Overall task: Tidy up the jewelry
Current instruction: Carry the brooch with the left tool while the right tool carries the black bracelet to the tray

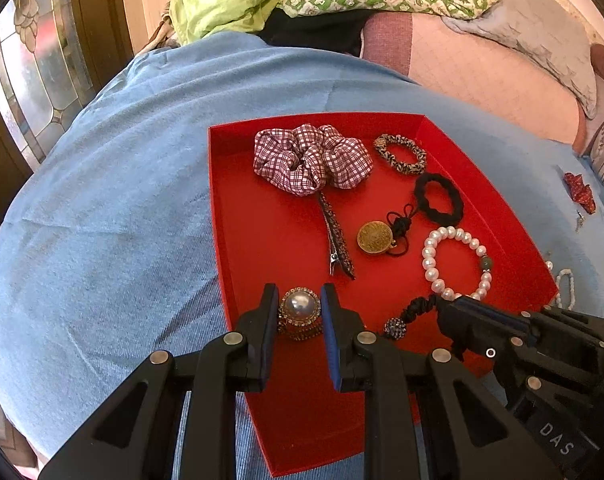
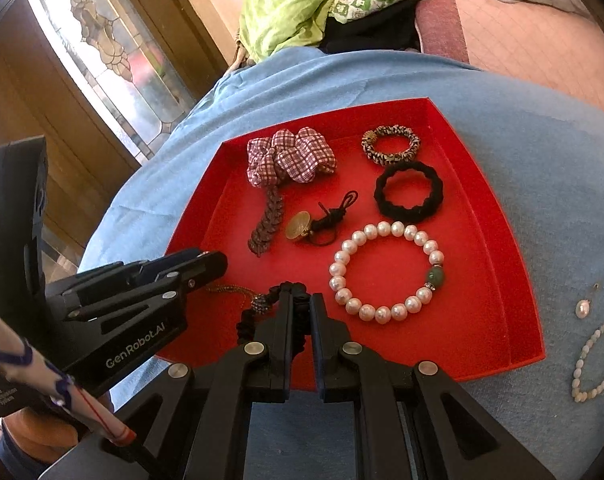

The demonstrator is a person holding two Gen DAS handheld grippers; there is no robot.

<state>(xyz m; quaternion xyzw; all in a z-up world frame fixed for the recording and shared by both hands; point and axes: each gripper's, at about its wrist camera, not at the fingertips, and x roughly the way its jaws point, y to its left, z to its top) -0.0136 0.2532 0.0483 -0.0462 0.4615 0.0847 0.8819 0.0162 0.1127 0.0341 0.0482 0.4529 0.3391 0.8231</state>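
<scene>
Clamping a pearl-topped brooch (image 1: 299, 312) between its pads, the left hand-held gripper (image 1: 299, 308) sat over the near left corner of the red tray (image 1: 261, 240), which lay on a blue cloth (image 1: 101, 220). To its right, the right hand-held gripper (image 2: 300, 308) had its jaws nearly together, pinched on a black ruched hair tie (image 2: 247, 326) with a beaded ball, at the tray's near edge. Farther in the tray lay a plaid scrunchie (image 1: 312, 158), a patterned hair clip (image 1: 338, 244), a leopard-print hair tie (image 1: 400, 153), a black hair tie (image 1: 438, 200), a gold coin charm (image 1: 375, 238) and a pearl bracelet (image 1: 456, 264). Right of the tray, on the cloth, rested a small bead bracelet (image 2: 596, 360).
</scene>
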